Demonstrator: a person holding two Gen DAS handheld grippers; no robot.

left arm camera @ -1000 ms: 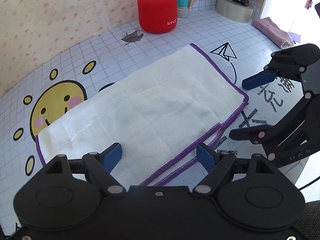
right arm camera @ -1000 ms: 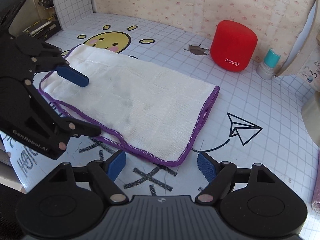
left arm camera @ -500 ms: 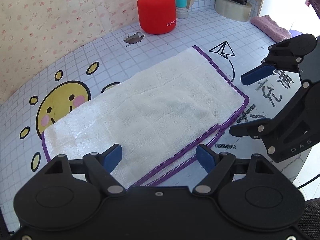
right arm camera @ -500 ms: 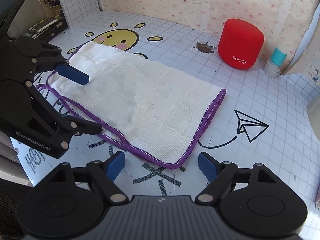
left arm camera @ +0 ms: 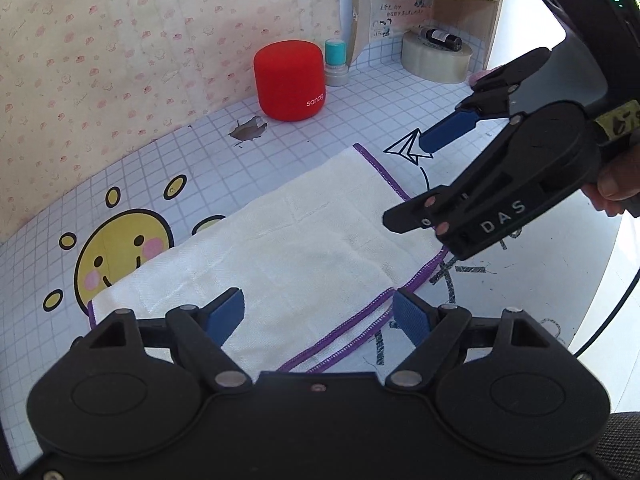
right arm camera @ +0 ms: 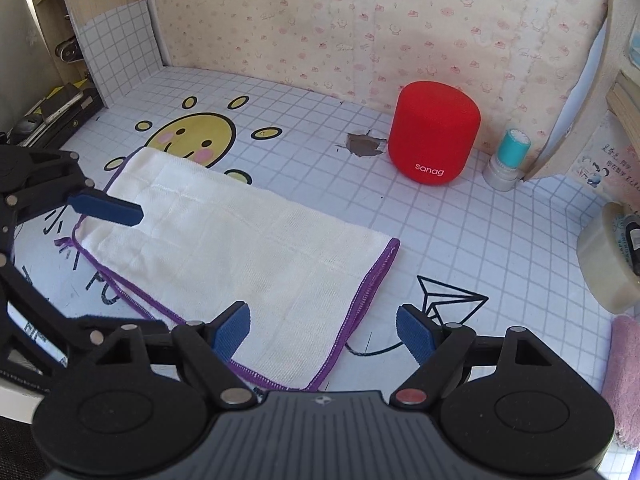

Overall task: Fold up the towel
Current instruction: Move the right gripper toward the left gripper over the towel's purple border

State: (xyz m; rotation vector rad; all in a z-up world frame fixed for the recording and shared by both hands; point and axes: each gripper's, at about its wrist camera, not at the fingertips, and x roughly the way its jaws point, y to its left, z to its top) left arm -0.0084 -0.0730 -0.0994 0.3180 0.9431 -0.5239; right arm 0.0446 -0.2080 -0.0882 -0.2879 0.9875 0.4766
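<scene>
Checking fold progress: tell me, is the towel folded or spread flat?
Folded once: the towel shows two purple hems stacked along its near edge.

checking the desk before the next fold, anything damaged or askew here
Yes: the gridded table cover has a ragged brown torn patch just left of the red speaker. The folded towel lies slightly uneven, with two purple hems showing offset along its near edge.

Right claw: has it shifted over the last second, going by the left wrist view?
Yes. The right claw has risen and swung in over the towel; its lower finger now overlaps the purple-hemmed end, and its upper one reaches the paper-plane drawing.
</scene>
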